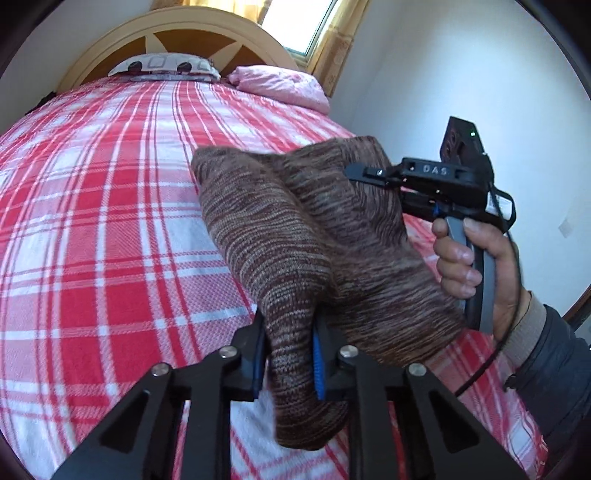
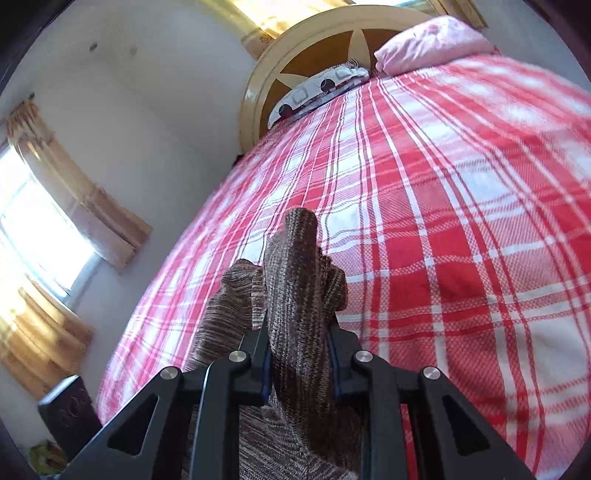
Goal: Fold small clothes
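A small brown striped knit garment hangs in the air above the bed, held at two spots. My left gripper is shut on its near lower edge. My right gripper is shut on another bunched edge of the garment. In the left wrist view the right gripper shows at the right, its fingers against the far upper corner of the cloth, with a hand on its handle. The part of the garment between the two grips sags in folds.
A red and white plaid bedspread covers the bed below. At the head lie a patterned pillow and a pink pillow against a wooden headboard. White walls and curtained windows stand around.
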{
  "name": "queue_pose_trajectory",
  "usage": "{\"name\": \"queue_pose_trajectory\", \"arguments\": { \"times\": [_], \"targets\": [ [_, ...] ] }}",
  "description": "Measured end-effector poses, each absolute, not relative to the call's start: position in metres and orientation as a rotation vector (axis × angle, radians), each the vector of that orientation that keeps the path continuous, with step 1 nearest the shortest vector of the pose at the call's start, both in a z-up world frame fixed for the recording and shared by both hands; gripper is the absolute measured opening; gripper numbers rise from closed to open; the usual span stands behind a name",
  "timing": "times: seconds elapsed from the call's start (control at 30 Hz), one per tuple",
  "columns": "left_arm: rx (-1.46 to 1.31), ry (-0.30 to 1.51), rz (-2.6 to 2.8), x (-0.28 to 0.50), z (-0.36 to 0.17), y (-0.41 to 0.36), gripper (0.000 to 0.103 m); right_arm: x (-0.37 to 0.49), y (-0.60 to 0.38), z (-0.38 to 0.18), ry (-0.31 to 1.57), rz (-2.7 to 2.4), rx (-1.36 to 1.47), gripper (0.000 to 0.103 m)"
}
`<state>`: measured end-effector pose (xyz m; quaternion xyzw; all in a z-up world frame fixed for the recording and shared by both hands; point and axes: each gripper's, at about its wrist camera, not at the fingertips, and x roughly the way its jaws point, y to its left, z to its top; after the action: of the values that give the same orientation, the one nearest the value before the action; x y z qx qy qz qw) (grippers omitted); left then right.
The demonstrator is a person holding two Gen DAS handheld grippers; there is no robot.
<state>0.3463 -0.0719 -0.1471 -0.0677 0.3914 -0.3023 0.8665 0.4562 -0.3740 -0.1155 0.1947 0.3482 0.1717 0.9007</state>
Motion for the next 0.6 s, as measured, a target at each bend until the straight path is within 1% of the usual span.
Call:
{"name": "queue_pose_trajectory", "arguments": {
  "times": [0.27, 0.6],
  "targets": [
    [-0.14, 0.763, -0.61, 0.307, -0.121, -0.033, 0.02, 0.436, -0.32, -0.099, 0.732, 0.42, 0.389, 0.023],
    [-0.19, 0.7, -0.492, 0.247, -0.105, 0.046, 0.02, 0.42, -0.219, -0.091, 0.737, 0.582, 0.373, 0.022]
  ]
}}
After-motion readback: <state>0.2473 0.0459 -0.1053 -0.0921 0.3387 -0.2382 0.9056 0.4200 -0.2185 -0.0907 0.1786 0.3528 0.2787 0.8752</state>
